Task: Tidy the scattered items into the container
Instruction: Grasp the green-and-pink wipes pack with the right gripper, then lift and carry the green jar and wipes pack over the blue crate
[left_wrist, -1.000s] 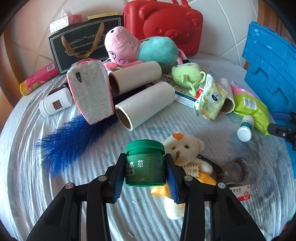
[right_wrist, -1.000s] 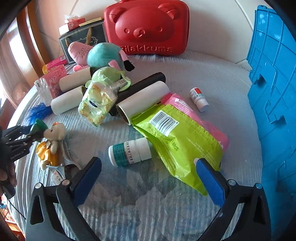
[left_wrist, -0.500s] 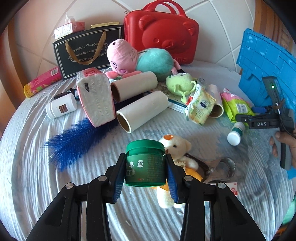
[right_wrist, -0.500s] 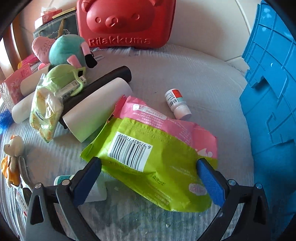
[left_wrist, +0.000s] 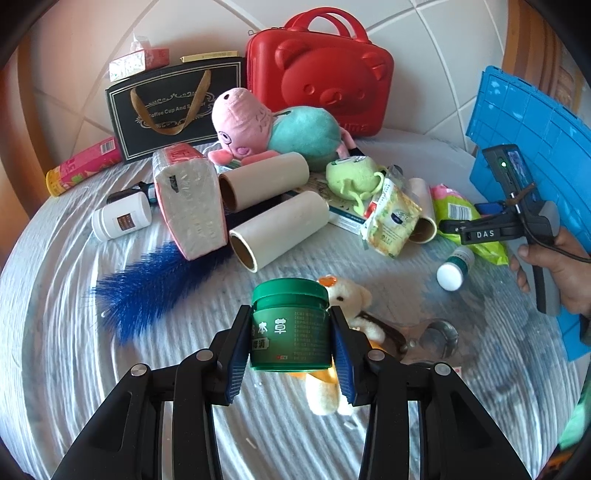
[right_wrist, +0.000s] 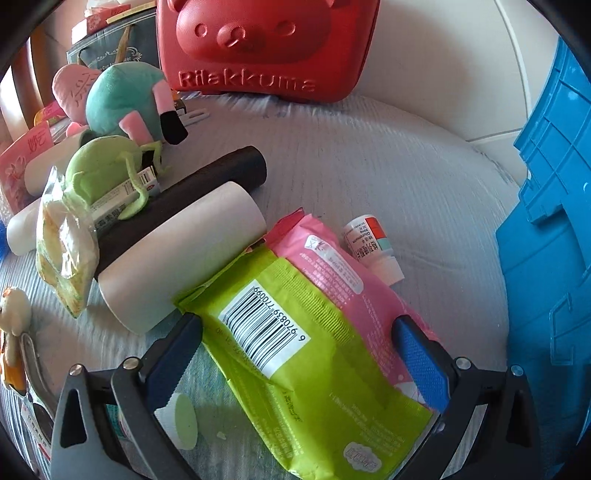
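— Where is the green jar (left_wrist: 290, 328)?
— Upright, clamped between the left gripper (left_wrist: 290, 360) pads, above the table (left_wrist: 55, 332).
— And the right gripper (right_wrist: 295, 369)?
— Spread wide, straddling the green wipes pack (right_wrist: 295, 354) — not pressing it; blue container (right_wrist: 546, 258) just beside.

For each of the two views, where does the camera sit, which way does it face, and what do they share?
Left wrist: on the left gripper, angled down across the cluttered table; its fingers clamp a green jar; the person's other hand shows.
Right wrist: on the right gripper, angled down, jaws open astride a green wipes pack.
Shared: red bear case, blue crate.
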